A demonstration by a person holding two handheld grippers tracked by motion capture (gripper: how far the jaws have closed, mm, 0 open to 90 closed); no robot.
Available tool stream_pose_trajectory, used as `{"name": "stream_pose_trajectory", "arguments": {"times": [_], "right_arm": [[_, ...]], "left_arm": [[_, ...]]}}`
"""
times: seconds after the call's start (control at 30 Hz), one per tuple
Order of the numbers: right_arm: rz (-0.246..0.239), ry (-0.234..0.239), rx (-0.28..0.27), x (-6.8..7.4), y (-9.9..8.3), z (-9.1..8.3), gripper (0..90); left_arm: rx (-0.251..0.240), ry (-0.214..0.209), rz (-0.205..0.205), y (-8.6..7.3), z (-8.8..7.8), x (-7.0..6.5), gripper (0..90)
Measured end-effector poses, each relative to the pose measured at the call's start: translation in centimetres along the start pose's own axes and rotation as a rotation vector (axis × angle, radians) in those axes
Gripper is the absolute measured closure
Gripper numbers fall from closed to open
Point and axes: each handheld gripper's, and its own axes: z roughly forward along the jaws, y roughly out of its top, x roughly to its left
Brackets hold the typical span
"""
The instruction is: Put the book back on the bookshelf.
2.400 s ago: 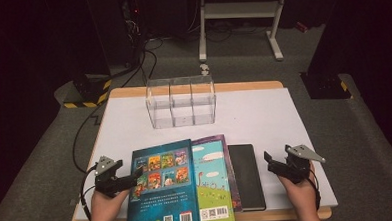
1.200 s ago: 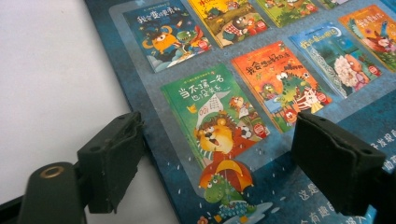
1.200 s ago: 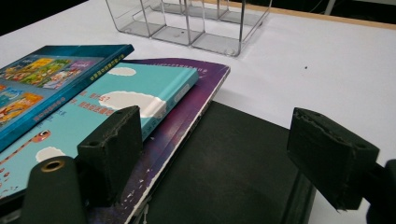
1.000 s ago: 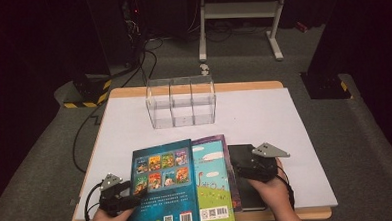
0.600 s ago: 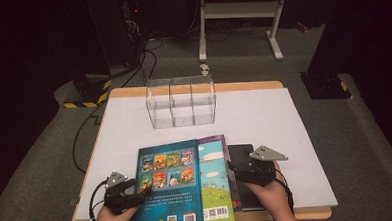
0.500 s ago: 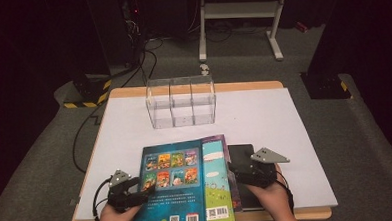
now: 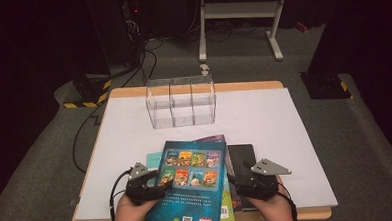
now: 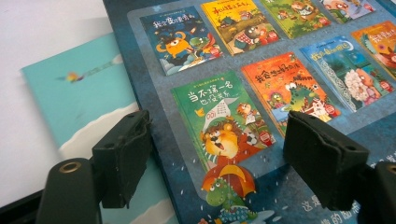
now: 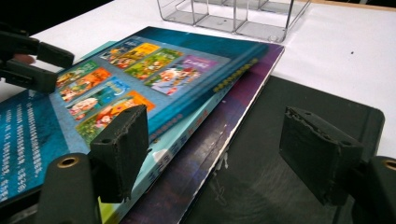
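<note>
In the high view the left gripper (image 7: 154,185) sits at the left edge of the blue picture book (image 7: 189,183) and the right gripper (image 7: 237,181) at its right edge, both with jaws apart. The book tops a stack at the near edge of the white bench (image 7: 264,117), with a clear organizer (image 7: 181,102) beyond it.

In the left gripper view the jaws, which have just been closing, straddle the book's (image 8: 243,93) left edge without pressing; a teal book (image 8: 79,93) lies beneath.

In the right gripper view the jaws gape, closing a little; the blue book (image 9: 154,70) rests on a purple book (image 9: 233,116) and a black notebook (image 9: 280,154).
</note>
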Motion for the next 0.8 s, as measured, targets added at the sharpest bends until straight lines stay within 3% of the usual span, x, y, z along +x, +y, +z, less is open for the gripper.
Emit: {"name": "stream_pose_trajectory", "arguments": {"times": [0.23,0.4,0.47,0.67,0.73,0.8], "right_arm": [[0.017,0.014,0.016,0.4,-0.3,0.0,24.0],[0.027,0.029,0.036,0.6,-0.3,0.5,22.8],[0.026,0.038,0.044,0.8,-0.3,0.7,22.0],[0.036,0.056,0.069,0.7,0.0,1.3,21.4],[0.043,0.068,0.083,0.7,0.0,1.6,21.3],[0.048,0.080,0.093,0.9,0.1,1.8,21.3]], "left_arm": [[-0.015,-0.033,0.026,0.6,0.9,-1.1,24.6],[-0.023,-0.037,0.029,0.5,0.6,-0.7,28.1],[-0.028,-0.024,0.019,0.3,0.3,-0.4,30.1],[-0.013,-0.085,-0.031,-0.3,-0.1,0.4,33.2],[-0.015,-0.113,-0.022,-0.5,-0.3,0.3,36.6],[-0.016,-0.104,-0.015,-0.6,-0.4,0.1,37.3]]}}
